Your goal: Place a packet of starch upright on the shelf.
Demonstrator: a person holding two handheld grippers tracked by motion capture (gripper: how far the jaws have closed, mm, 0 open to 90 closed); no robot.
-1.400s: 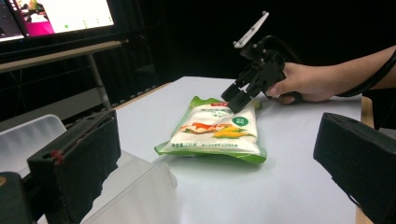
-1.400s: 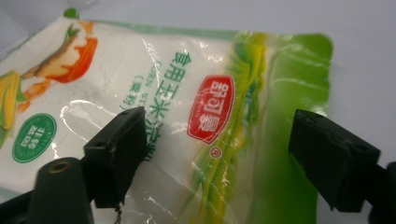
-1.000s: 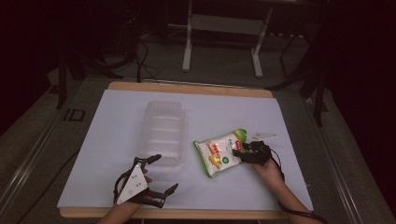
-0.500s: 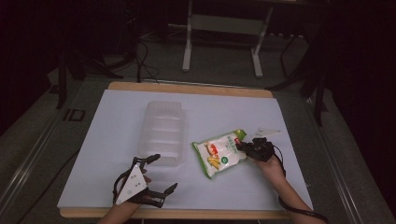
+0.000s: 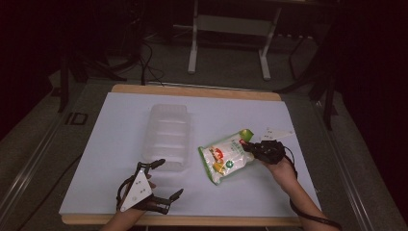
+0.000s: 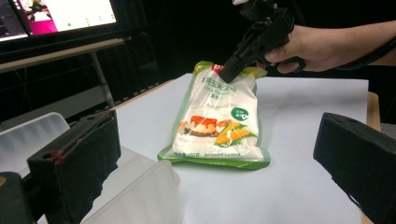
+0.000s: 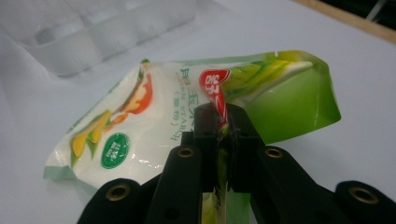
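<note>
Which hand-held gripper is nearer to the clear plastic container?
Left. The left hand-held gripper is open just in front of the clear plastic container, while the right hand-held gripper pinches the starch bag beside it.

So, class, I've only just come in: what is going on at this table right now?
A person works at a white table with a gripper in each hand. The right gripper is shut on the top edge of a green and white food pouch, lifting that end while the bottom end rests on the table. The left gripper hangs open near the front edge, holding nothing. A clear plastic container sits beside the pouch, apart from it.
</note>
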